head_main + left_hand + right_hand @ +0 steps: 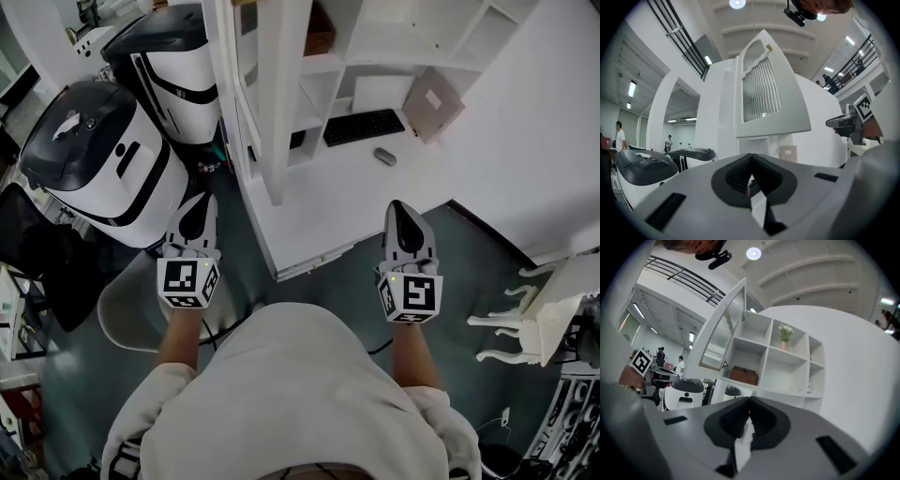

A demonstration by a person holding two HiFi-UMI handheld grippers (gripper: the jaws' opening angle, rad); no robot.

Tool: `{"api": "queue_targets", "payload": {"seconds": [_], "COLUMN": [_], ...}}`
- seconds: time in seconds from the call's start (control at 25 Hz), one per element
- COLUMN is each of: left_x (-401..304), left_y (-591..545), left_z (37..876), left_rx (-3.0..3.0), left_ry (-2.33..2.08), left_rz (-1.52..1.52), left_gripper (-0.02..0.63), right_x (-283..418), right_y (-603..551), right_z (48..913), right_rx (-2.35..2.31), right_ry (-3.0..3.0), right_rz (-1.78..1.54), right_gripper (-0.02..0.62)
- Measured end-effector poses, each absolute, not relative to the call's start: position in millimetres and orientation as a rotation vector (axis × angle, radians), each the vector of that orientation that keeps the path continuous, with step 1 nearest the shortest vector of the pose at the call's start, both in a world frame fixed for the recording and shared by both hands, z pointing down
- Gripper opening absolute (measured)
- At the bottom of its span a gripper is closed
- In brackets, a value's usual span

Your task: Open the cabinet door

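Below the middle of the head view, two grippers are seen, one in each hand: the left gripper at lower left and the right gripper at lower right. Each carries one marker cube. In the left gripper view the left gripper is shown clenched, its two pads met at the tip with nothing between them. In the right gripper view the right gripper is likewise pressed closed and empty.

One cabinet door is seen at the upper middle of the head view, swung out from the white cabinet and standing open. Neither gripper is touching it. In the right gripper view the cabinet door is shown at left of centre, with the open shelves uncovered to its right. One brown box and one vase of flowers are held in separate compartments.

On the cabinet's lower surface one keyboard and one mouse are laid just beside each other. Two white-and-black machines are placed at upper left.
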State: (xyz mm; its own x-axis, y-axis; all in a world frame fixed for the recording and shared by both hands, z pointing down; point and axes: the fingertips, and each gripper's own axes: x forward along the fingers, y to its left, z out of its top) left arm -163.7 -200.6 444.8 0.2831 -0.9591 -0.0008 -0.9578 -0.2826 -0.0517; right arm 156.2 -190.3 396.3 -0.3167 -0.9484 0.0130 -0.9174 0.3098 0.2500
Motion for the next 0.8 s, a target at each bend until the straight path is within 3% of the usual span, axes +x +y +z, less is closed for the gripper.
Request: {"api": "queue_targets", "payload": {"seconds": [0.8], "left_x": [-155.0], "left_y": [-201.3], "left_z": [454.1], "left_rx": [-2.527], "left_ry": [1.811], "left_rz": [-0.054], "left_gripper": [0.0], "right_x": [134.2], "right_y": [-189.0], "right_z": [438.7], "right_rx": [1.725], "right_ry": [-2.414], "right_rz": [-0.188], "right_gripper": [0.003]}}
